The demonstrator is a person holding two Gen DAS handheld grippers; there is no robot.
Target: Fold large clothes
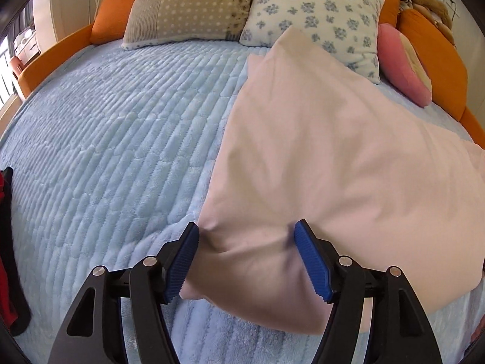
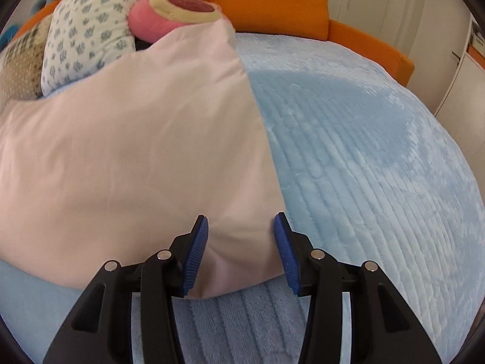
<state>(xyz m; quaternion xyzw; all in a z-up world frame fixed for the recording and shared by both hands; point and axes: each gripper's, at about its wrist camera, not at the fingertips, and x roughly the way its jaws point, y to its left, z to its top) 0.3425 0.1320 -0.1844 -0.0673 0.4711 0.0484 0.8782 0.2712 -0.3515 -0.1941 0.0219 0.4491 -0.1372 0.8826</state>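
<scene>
On the blue bed (image 1: 106,139), each tool, left (image 1: 247,261) and right (image 2: 241,253), grasps a near corner of the pink cloth (image 1: 318,157), folding barely begun.

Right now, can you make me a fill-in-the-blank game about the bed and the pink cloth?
1. The pink cloth lies on a light ____ blanket.
2. The bed frame behind the pillows is ____.
3. The pillow with little flowers is white and ____.
4. Each gripper, left and right, has the ____ between its pads.

Missing words: blue; orange; blue; cloth
</scene>
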